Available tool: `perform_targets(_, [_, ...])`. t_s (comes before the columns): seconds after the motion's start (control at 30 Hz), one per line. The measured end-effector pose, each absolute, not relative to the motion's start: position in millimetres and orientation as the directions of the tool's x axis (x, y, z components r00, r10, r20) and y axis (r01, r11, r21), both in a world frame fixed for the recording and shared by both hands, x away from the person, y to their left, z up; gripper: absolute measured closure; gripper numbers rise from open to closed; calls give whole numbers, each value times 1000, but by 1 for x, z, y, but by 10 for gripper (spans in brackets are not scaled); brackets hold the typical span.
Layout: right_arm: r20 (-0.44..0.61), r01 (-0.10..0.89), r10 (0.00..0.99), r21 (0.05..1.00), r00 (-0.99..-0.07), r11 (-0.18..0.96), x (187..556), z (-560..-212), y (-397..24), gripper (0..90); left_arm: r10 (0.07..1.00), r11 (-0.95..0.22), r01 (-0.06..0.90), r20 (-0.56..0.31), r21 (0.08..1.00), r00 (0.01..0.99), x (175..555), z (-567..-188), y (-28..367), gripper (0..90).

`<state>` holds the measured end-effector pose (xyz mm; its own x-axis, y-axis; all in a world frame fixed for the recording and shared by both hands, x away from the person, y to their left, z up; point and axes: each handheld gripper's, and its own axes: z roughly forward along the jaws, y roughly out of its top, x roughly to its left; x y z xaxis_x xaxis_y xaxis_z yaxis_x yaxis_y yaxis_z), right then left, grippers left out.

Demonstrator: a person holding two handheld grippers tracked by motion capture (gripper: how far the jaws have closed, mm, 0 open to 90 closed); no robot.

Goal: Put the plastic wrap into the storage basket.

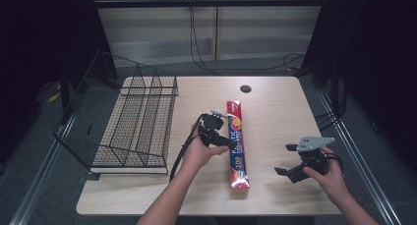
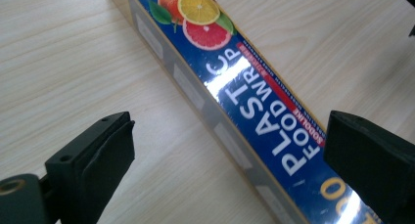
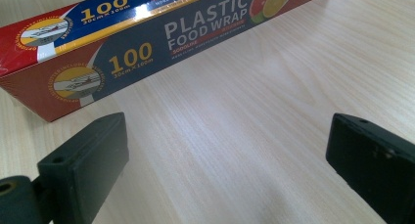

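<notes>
Wrap box [image 1: 237,147] lies lengthwise mid-table [image 1: 275,112], fruit end away from me. My left gripper [image 1: 220,136] sits over its middle, jaws spread wide and straddling the box, one each side, not pinching it. My right gripper [image 1: 290,160] hangs well apart to the box's right, jaws also spread, holding nothing. Wire basket [image 1: 129,122] stands at the table's left edge, nothing in it.

A glossy printed cardboard box of plastic food wrap [image 2: 244,101] catches the light on a pale, smooth wood-grain table [image 1: 275,112]. Matt black plastic forms the left gripper [image 2: 227,150] and right gripper [image 3: 222,160]. At the table's edge stands a black wire-mesh metal basket [image 1: 133,122].
</notes>
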<state>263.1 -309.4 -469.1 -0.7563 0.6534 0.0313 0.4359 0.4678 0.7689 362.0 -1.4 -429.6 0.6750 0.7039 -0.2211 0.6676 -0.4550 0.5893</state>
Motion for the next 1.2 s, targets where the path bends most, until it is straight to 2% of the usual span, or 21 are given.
perform_targets(0.47, [34, 436, 655, 772, -755, 462, 263, -469, -311, 21, 727, -437, 703, -240, 561, 643, 376, -434, -29, 45])
perform_targets(1.2, [29, 429, 650, 773, -759, 467, 263, -468, -311, 21, 805, -412, 770, -201, 488, 558, 390, -452, -55, 86])
